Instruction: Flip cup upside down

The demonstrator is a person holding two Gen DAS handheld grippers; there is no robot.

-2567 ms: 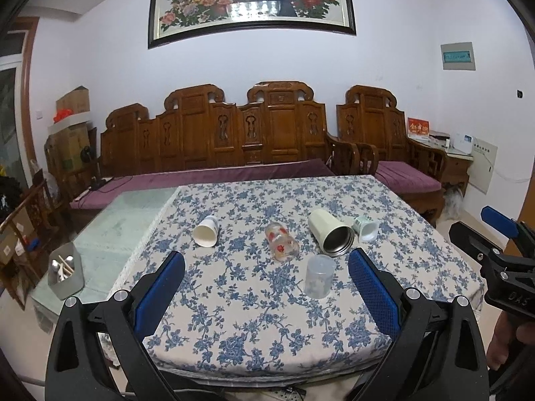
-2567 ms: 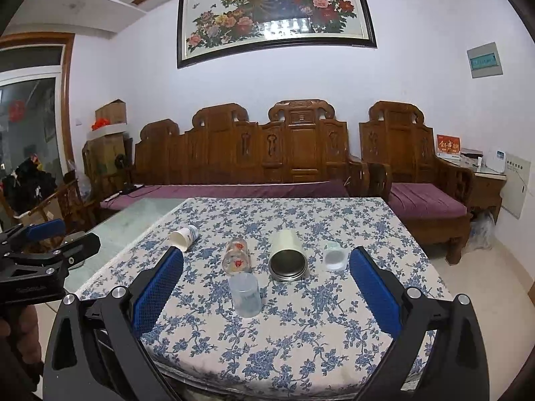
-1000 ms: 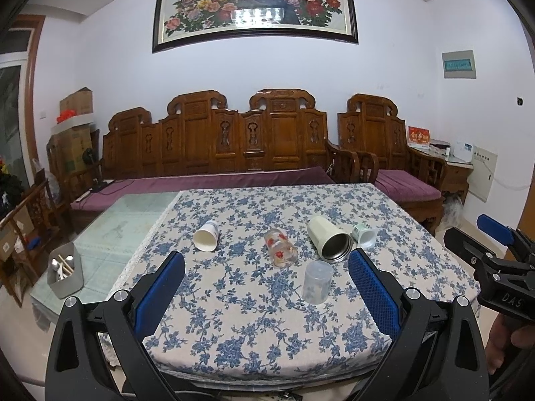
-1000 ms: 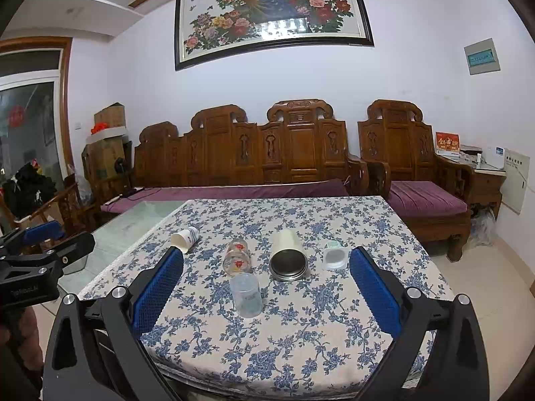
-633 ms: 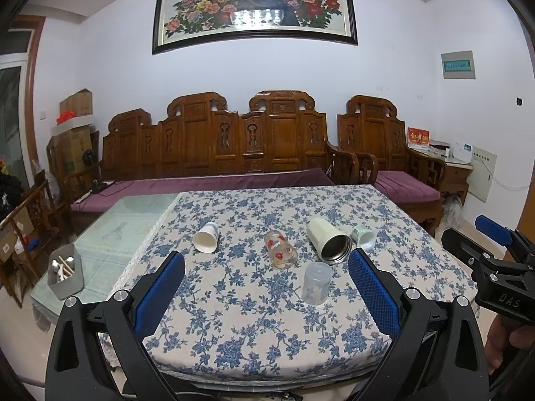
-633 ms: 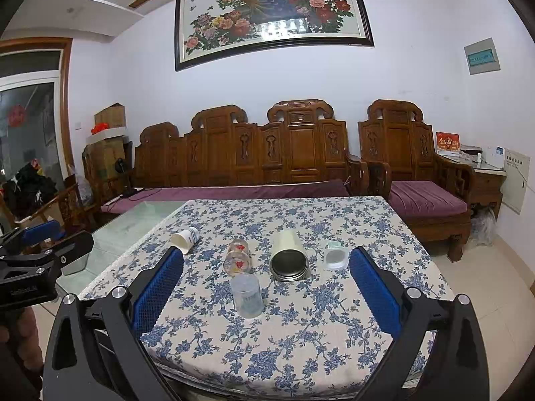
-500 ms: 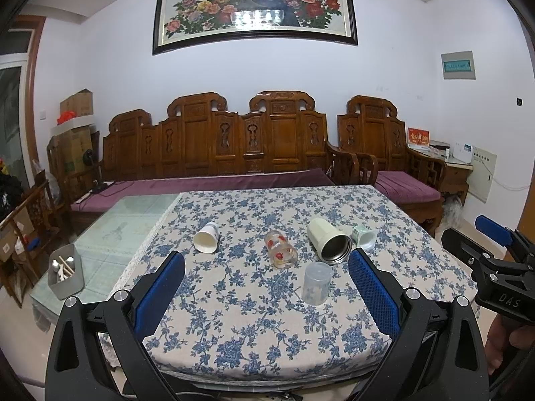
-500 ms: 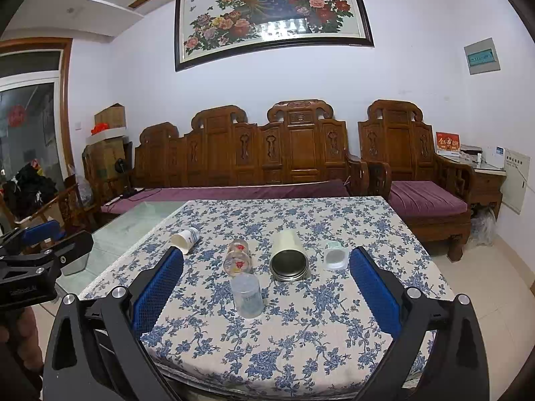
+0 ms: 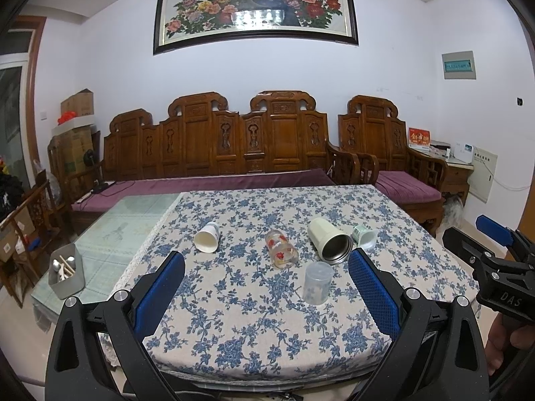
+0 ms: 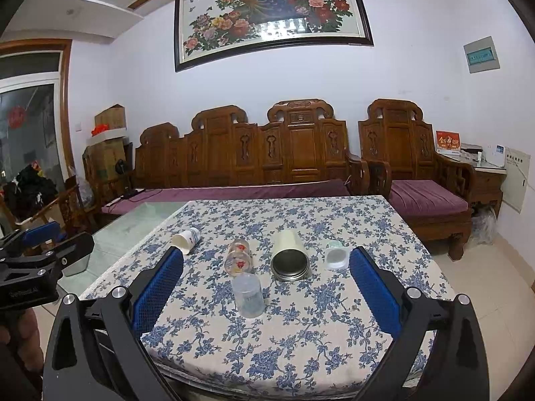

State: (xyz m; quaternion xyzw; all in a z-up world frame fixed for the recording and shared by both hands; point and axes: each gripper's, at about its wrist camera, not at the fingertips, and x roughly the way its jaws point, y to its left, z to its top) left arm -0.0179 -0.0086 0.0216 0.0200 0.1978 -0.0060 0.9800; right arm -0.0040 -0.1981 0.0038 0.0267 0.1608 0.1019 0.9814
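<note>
Cup (image 9: pixel 317 286) made of cloudy clear plastic stands with its closed end up and its wide end down on the flowery tablecloth (image 9: pixel 254 317), near the front edge. It sits in the same spot as a moment ago. Just behind it lie four other things on their sides, and none of them has moved: a white paper cup (image 9: pixel 206 237) far to the left, a glass with red flowers (image 9: pixel 281 248), a big cream mug (image 9: pixel 329 241) with its dark mouth facing us, and a small pale green cup (image 9: pixel 363 236) beside the mug.

The left gripper (image 9: pixel 266 284) is held in the air in front of the table, its blue pads spread wide with nothing between them. The right gripper (image 10: pixel 266 283) is spread wide and empty too. Both are a little higher and farther back than at the start, so more of the table shows. A grey tub (image 9: pixel 66 275) sits on the bare glass at the left.
</note>
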